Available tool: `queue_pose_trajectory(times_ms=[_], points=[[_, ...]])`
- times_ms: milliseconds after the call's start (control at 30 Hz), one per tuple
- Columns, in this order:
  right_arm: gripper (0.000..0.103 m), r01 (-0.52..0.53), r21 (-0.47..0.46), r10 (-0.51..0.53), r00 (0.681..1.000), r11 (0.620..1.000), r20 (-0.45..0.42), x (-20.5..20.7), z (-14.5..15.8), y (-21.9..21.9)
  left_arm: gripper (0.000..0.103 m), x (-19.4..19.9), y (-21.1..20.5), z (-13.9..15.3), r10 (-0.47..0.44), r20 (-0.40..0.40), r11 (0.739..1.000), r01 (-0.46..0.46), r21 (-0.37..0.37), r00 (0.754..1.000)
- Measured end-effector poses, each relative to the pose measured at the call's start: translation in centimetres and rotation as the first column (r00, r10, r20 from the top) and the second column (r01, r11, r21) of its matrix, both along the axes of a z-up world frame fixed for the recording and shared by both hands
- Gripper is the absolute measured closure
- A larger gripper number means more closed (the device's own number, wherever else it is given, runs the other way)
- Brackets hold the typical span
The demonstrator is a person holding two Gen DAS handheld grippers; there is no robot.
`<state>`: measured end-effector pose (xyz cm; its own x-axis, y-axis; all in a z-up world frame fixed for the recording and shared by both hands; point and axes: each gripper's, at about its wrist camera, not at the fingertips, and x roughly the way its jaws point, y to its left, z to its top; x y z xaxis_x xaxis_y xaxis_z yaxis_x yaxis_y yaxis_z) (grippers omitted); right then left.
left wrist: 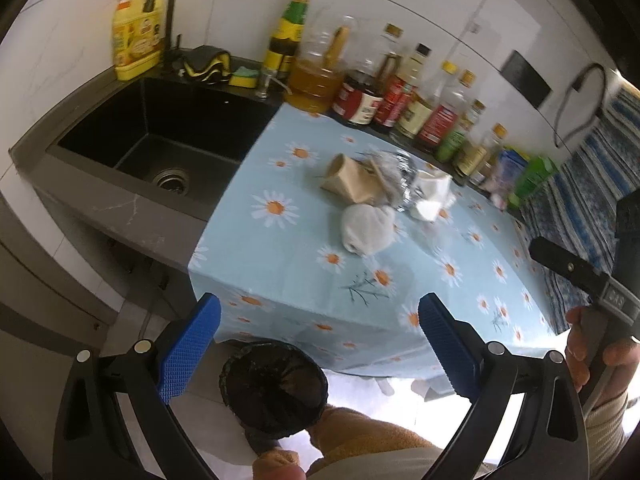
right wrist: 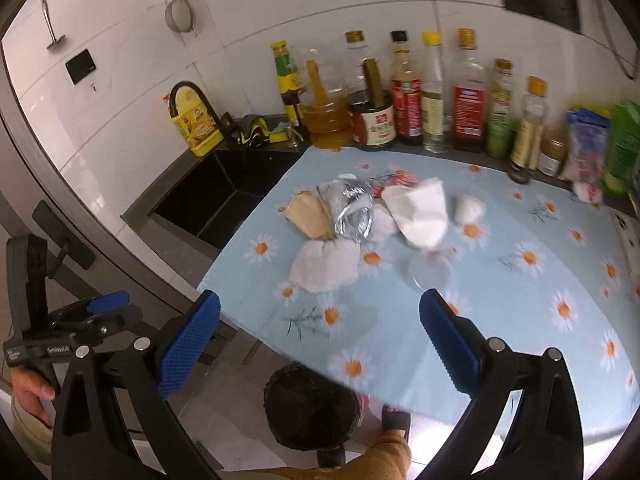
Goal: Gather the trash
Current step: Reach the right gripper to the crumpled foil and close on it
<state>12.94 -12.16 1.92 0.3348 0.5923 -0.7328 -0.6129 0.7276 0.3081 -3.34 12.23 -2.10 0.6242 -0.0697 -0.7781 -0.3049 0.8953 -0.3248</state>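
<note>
Grippers both held high over the counter's front edge, angled down and forward. Left gripper (left wrist: 320,336): blue-padded fingers spread wide, nothing between them. Right gripper (right wrist: 320,336): same, jaws wide apart and empty. From the left wrist view, the person's right hand (left wrist: 592,356) is wrapped around the other tool's black handle at the frame's right edge; from the right wrist view, the left hand (right wrist: 28,392) grips its handle at lower left, cream sleeve at the wrist.

Directly below, on the tiled floor: small bin lined with a black bag (left wrist: 274,388), mouth open, standing just in front of the tablecloth's hanging edge. Tan trouser leg and a slipper beside it.

Farther on, a pale blue daisy-print tablecloth (right wrist: 520,320) covers the counter. Trash sits clustered near its middle: crumpled white tissue (right wrist: 325,266) nearest, then tan paper cup (right wrist: 308,216) on its side, silver foil wrapper (right wrist: 350,210), white paper cup (right wrist: 420,212) tipped over, clear plastic cup (right wrist: 430,272) lying in front of it, another small white wad (right wrist: 470,208) to the right.

Beyond: row of sauce and oil bottles (right wrist: 408,100) along the tiled wall; black sink (left wrist: 160,140) at left.
</note>
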Motion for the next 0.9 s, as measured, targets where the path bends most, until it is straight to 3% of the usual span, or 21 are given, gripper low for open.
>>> queue_pose_trajectory(times_ms=[467, 667, 767, 900], points=[[0.01, -0.168, -0.034, 0.164, 0.981, 0.985, -0.1, 10.6, -5.9, 7.1, 0.007, 5.0, 1.0, -5.1, 0.132, -0.117, 0.988, -0.14, -0.07, 0.984], [0.01, -0.201, -0.054, 0.194, 0.975, 0.978, -0.107, 12.9, -7.6, 8.8, 0.007, 5.6, 1.2, -6.5, 0.164, -0.148, 0.98, -0.178, -0.088, 0.975], [0.02, -0.215, -0.074, 0.205, 0.972, 0.974, -0.118, 13.8, -8.4, 9.4, 0.007, 5.9, 1.2, -7.0, 0.173, -0.159, 0.977, -0.19, -0.096, 0.972], [0.02, -0.224, -0.092, 0.212, 0.969, 0.97, -0.124, 14.7, -9.3, 10.0, 0.007, 6.3, 0.9, -7.5, 0.177, -0.17, 0.974, -0.197, -0.109, 0.969]])
